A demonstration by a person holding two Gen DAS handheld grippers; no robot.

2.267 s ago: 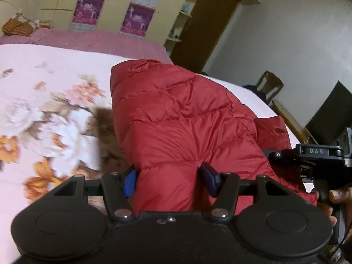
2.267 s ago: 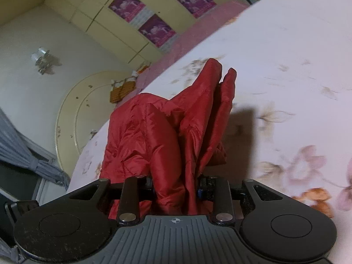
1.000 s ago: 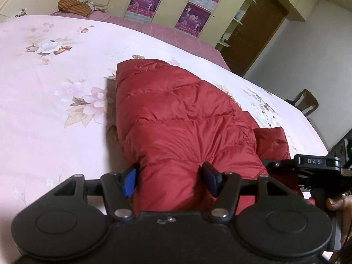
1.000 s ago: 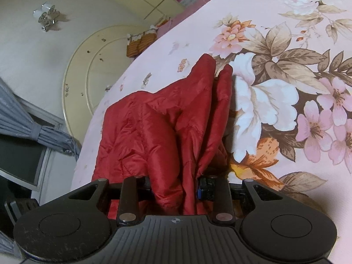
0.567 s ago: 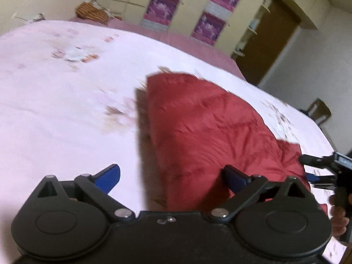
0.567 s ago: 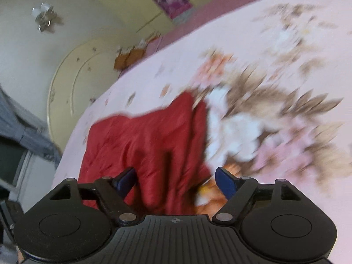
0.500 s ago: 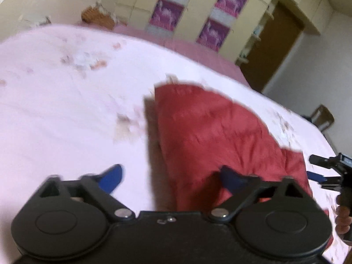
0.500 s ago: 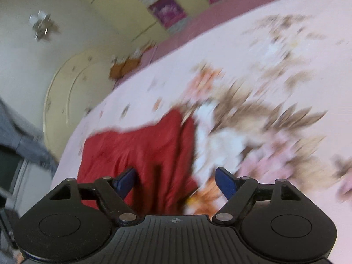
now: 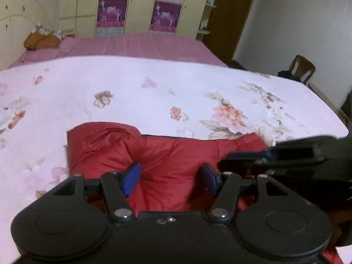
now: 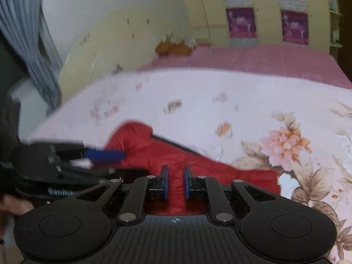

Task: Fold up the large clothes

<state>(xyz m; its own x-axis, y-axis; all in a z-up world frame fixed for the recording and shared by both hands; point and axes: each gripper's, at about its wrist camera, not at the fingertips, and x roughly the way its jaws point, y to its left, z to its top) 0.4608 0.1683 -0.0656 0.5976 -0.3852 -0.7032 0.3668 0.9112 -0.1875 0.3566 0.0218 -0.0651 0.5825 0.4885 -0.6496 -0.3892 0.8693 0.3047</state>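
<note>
On the floral bedspread, both claws have just closed on the red puffer jacket: left claw halfway, right claw narrowly.

Far side of the bed beyond the jacket: open sheet, free passage. Near edge crowded: left gripper and right gripper sit side by side over the jacket, little lateral room between them. Chair stands off the right edge, apparently clear of the bed.
</note>
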